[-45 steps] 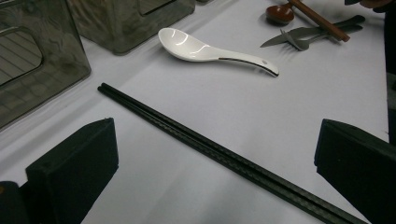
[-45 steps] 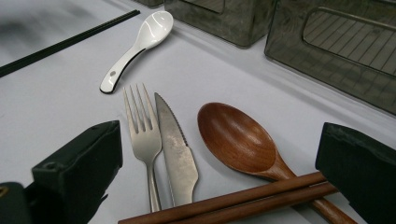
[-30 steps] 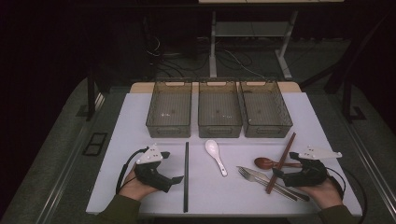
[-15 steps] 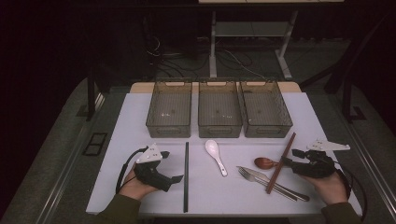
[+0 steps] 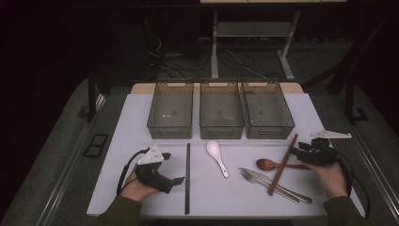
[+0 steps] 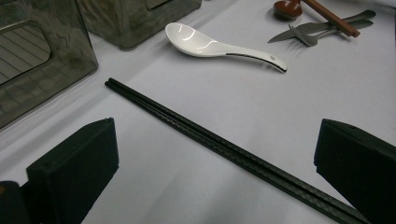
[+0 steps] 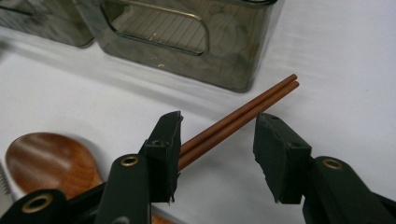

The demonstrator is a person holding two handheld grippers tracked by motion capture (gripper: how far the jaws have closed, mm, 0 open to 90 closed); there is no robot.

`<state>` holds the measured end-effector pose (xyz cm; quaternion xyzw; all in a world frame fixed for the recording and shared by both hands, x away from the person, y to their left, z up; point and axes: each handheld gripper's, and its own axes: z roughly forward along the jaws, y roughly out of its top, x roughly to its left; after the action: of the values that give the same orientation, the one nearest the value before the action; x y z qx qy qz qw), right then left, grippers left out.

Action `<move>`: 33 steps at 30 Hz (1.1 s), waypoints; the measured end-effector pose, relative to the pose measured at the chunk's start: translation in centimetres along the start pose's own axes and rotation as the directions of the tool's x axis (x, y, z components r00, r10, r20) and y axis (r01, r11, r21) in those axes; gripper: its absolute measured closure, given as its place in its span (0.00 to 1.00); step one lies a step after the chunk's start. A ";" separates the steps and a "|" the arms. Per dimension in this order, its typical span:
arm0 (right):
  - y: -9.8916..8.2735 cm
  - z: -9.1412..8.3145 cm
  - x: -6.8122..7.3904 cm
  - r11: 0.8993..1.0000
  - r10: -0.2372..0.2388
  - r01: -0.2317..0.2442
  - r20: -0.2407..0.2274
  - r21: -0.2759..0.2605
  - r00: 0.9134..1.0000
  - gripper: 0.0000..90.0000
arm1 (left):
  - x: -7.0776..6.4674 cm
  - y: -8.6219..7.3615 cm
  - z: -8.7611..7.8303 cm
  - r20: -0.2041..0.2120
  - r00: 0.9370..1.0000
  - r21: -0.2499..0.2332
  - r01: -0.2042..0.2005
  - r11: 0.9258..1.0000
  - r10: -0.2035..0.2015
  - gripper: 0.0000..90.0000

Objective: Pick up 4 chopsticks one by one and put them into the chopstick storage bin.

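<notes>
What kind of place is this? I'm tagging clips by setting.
Probably a lab or test room, not a kitchen: a white-topped table with three empty bins and neatly laid cutlery, dark surroundings, and loose cables on the floor behind.

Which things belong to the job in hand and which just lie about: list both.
In hand: brown chopsticks between the right gripper's closing jaws; right bin beside them.
Lying about: black chopsticks, white spoon, wooden spoon, fork, knife.

Lab: dark room, cabled test table [image 5: 141, 197]
</notes>
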<state>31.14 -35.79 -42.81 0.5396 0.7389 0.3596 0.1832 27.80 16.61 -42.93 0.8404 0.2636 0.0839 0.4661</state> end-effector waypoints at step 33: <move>0.4 2.6 -1.6 0.996 0.022 -0.027 0.064 0.085 0.998 0.93 | 0.0 0.0 0.0 0.003 1.000 0.003 -0.001 1.000 0.001 0.00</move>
<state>33.74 -36.38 -44.45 0.5670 0.7408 0.3127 0.1787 27.78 16.63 -42.92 0.8413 0.2628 0.0825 0.4651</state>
